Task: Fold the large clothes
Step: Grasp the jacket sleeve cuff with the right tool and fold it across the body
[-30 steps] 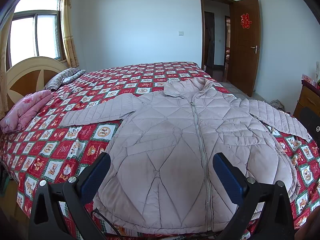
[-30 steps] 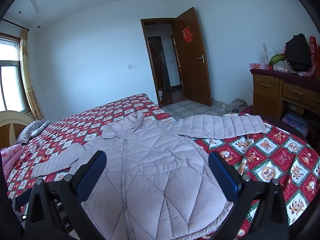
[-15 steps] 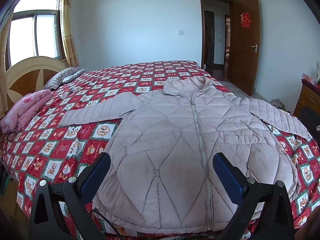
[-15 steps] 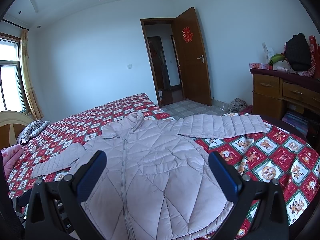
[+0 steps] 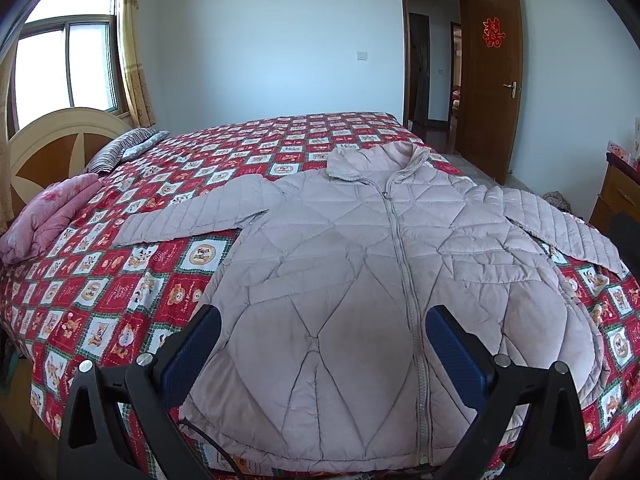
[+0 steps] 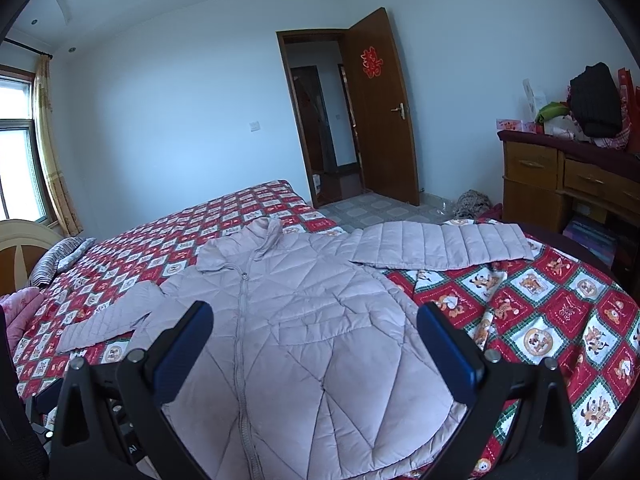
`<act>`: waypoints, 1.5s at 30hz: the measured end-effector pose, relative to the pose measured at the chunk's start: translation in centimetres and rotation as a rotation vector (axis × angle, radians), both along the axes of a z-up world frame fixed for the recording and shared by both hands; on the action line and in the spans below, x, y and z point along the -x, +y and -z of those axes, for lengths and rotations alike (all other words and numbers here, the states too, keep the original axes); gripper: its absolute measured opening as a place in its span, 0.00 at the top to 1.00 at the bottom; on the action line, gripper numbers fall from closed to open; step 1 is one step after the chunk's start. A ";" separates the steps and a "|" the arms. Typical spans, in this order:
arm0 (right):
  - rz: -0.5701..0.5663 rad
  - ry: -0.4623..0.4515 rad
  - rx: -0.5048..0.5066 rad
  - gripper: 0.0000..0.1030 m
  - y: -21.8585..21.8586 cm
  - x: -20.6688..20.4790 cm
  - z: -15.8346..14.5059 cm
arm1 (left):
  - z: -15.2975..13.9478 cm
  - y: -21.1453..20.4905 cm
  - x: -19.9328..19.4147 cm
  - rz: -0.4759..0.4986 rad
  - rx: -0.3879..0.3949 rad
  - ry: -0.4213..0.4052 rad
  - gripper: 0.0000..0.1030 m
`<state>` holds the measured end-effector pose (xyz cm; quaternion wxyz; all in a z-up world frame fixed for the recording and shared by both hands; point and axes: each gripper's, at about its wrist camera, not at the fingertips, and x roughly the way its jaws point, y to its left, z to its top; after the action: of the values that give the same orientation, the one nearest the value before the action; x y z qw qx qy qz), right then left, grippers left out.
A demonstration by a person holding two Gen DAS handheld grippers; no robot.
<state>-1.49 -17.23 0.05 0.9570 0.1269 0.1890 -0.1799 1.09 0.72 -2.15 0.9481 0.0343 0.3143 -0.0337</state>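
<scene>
The jacket [image 5: 360,280] lies flat on the bed [image 5: 120,280], front up, zip closed up the middle, collar pointing toward the far side and hem at the near edge. It's a pale pinkish-grey puffer, quilted in big diamond panels on the body and narrow straight channels on the sleeves. Both sleeves are spread out to the sides, one sleeve [image 6: 440,246] reaching toward the bed's corner in the right wrist view.

Left claw [image 5: 322,344] hangs above the lower body of the jacket, jaws wide apart, blue pads [image 5: 192,352] facing each other, gripping nothing and touching nothing. Right claw [image 6: 314,340] is the same story: spread wide over the jacket's lower half, nothing between its pads.

Under the jacket, a red bedspread [image 6: 540,312] checked with cartoon bear squares. A folded pink quilt [image 5: 44,216] and a striped pillow [image 5: 120,148] sit by the rounded headboard [image 5: 48,140]. Beyond, an open wooden door [image 6: 380,120] with a red paper emblem, and a wooden dresser [image 6: 560,184] with a heap of bags and clothing on top.
</scene>
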 end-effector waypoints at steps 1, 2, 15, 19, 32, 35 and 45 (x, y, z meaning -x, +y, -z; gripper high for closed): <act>0.005 0.001 0.000 0.00 -0.2 -0.1 0.1 | 0.2 0.0 -0.3 0.002 -0.006 0.001 0.01; 0.009 0.002 0.001 0.00 -0.4 -0.3 0.2 | 0.1 -0.1 -0.4 0.002 -0.007 0.001 0.01; 0.186 0.139 -0.168 0.00 -17.6 -4.2 3.7 | 1.6 4.8 -15.8 0.072 0.054 0.045 0.01; 0.394 0.154 -0.377 0.11 -29.0 -4.3 5.3 | 2.8 6.9 -20.2 0.029 0.069 0.032 0.01; 0.627 0.294 -0.472 0.38 -41.0 -7.8 12.1 | 12.0 9.7 -27.3 -0.096 0.115 0.162 0.01; 0.644 0.339 -0.372 0.41 -40.8 -9.2 12.0 | 12.6 10.1 -27.5 -0.110 0.155 0.199 0.01; 0.635 0.386 -0.168 0.89 -38.6 -8.9 8.8 | 13.0 10.1 -28.3 -0.110 0.194 0.246 0.01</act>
<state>7.46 -55.88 -8.78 0.7868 0.2207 0.3311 -0.4719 29.36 10.84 -15.11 0.9019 -0.0789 0.4245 -0.0160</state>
